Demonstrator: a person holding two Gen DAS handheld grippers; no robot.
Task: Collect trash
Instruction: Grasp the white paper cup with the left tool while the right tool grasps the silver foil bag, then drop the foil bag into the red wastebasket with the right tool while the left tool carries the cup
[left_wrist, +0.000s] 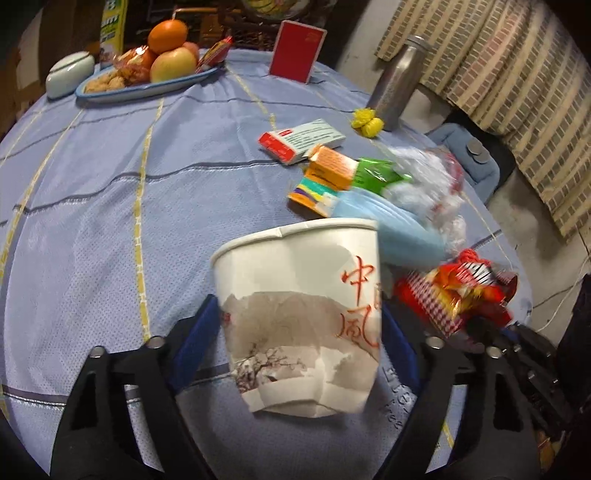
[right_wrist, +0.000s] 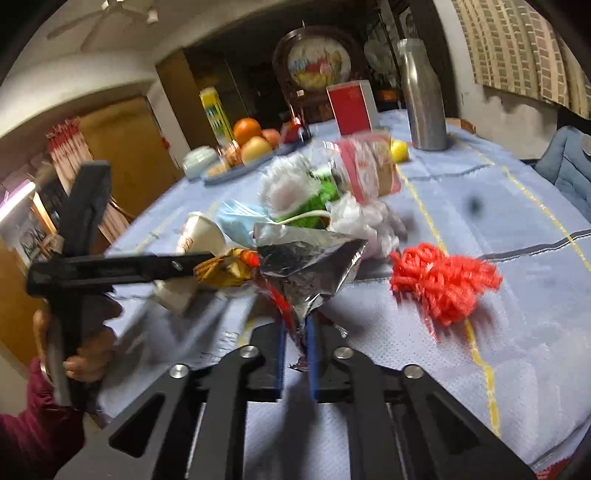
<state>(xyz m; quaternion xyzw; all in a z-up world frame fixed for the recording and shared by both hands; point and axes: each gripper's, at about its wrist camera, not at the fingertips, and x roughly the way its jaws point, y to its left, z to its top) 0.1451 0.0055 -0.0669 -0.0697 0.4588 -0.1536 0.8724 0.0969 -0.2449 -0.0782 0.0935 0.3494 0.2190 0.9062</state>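
Left wrist: my left claw (left_wrist: 299, 332) pinches paper cup (left_wrist: 299, 314) | right claw (right_wrist: 295, 332) grips foil wrapper (right_wrist: 310, 266) | surface (left_wrist: 110, 221): blue cloth, fruit tray (left_wrist: 147, 86) far side | curtain (left_wrist: 517, 74) right

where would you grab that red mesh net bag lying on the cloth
Grip the red mesh net bag across its bunched, fullest part, coming straight down from above. It lies loose and crumpled on the tablecloth, apart from the trash pile, so fingers can probably close on either side of the heap.

Dim indoor light, heavy fisheye bending with black corners. Motion blur on the trash pile (right_wrist: 332, 192); paper cup (left_wrist: 299, 314) fairly sharp.
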